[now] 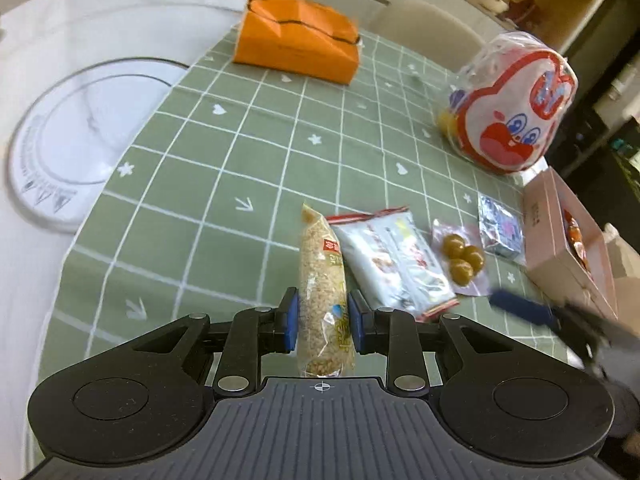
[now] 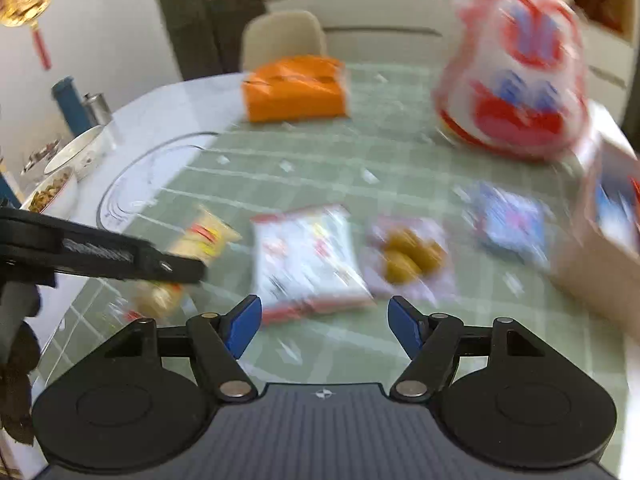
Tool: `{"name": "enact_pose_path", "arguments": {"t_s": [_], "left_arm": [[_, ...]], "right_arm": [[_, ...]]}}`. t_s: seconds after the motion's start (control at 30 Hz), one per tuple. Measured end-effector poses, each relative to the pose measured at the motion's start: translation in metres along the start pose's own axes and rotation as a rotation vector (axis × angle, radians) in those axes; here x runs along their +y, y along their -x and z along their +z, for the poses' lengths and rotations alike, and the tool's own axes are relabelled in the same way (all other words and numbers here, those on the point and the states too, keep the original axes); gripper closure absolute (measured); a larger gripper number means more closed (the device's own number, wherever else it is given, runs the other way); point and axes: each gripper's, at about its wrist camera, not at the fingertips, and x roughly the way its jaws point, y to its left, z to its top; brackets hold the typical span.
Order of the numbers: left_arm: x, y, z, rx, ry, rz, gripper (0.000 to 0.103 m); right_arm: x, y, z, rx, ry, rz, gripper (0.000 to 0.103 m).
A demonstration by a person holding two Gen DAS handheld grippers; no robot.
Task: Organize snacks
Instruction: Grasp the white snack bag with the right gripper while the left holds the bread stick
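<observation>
The left tongs (image 1: pixel 323 322) are clenched on the grain bar (image 1: pixel 323 300), at 6 o'clock on the worktop (image 1: pixel 224 184); the right tongs (image 2: pixel 325 322) stand released and empty, so the next move is probably carrying it to the pink box (image 1: pixel 560 240) at 3 o'clock.

Orange tissue box (image 1: pixel 298 40) on green checked tablecloth (image 1: pixel 224 168)

On the green checked tablecloth (image 1: pixel 248 128), the long clear packet of puffed grain (image 1: pixel 322 280) is lying leftmost in a row; right of it are sitting the white foil snack bag (image 1: pixel 394 258), the clear pouch of olive-green balls (image 1: pixel 460 256), the small silver-blue packet (image 1: pixel 500 226) and the pink cardboard box (image 1: pixel 560 240). The orange paper box (image 1: pixel 298 46) is resting behind them.
</observation>
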Motion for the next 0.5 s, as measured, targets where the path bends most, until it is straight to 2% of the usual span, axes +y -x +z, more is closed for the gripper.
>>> {"name": "enact_pose_path", "arguments": {"t_s": [0.07, 0.13, 0.23, 0.3, 0.33, 0.37, 0.47, 0.5], "left_arm": [[0.009, -0.003, 0.006, 0.008, -0.019, -0.012, 0.073], [0.016, -0.003, 0.011, 0.016, -0.036, -0.046, 0.073], [0.022, -0.006, 0.012, 0.040, -0.061, -0.080, 0.073], [0.021, -0.005, 0.011, 0.056, -0.091, -0.099, 0.073], [0.019, -0.004, 0.010, 0.063, -0.107, -0.109, 0.073], [0.016, -0.004, 0.008, 0.071, -0.125, -0.123, 0.073], [-0.003, -0.003, 0.002, 0.099, -0.185, -0.190, 0.073], [-0.011, -0.004, -0.001, 0.109, -0.209, -0.212, 0.073]], "right_arm": [[0.009, -0.024, 0.013, 0.016, -0.018, -0.038, 0.030], [0.012, -0.051, 0.020, 0.094, -0.047, -0.056, 0.029], [0.016, -0.059, 0.018, 0.118, -0.039, -0.108, 0.028], [0.016, -0.048, 0.014, 0.136, -0.067, -0.148, 0.030], [0.014, -0.038, 0.011, 0.128, -0.093, -0.165, 0.034], [0.012, -0.027, 0.006, 0.120, -0.117, -0.170, 0.042], [0.005, 0.014, -0.014, 0.096, -0.186, -0.239, 0.049], [0.003, 0.029, -0.023, 0.088, -0.199, -0.271, 0.056]]}}
